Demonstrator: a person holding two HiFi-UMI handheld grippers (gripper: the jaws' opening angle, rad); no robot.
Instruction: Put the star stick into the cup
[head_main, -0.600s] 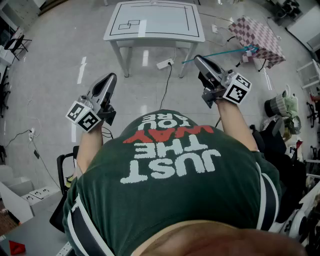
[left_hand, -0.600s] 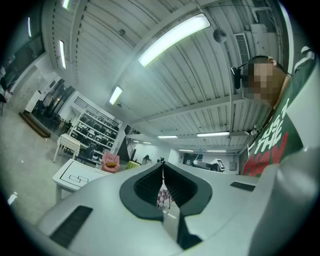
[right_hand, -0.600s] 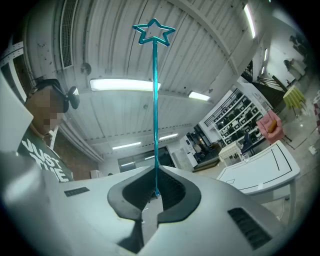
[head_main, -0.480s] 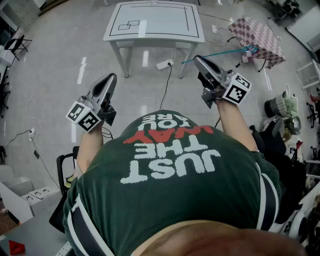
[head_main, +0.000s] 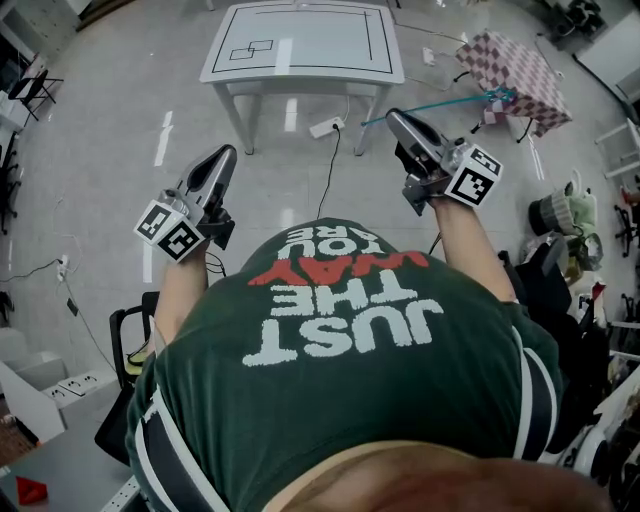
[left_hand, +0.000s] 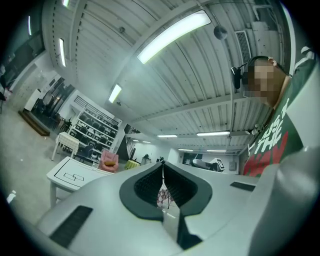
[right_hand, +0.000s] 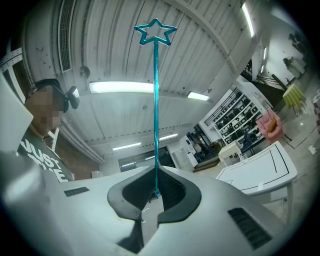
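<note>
The star stick (right_hand: 155, 100) is a thin teal rod with an outlined star at its top. My right gripper (right_hand: 155, 192) is shut on its lower end. In the head view the star stick (head_main: 440, 105) juts out to the right from the right gripper (head_main: 392, 116), held level in the air in front of the person's chest. My left gripper (head_main: 226, 156) is raised at the left, and in its own view the left gripper (left_hand: 162, 170) has its jaws together with nothing between them. A white table (head_main: 300, 62) with black outlines stands ahead. I cannot make out a cup.
A power strip (head_main: 328, 128) and its cable lie on the floor under the table's front edge. A small table under a checkered cloth (head_main: 525, 65) stands at the far right. Bags and clutter (head_main: 560, 215) line the right side. A black chair (head_main: 125, 340) stands at the lower left.
The table has shifted very slightly in the head view. Both grippers keep the same pose, and the stick stays in the right gripper.
</note>
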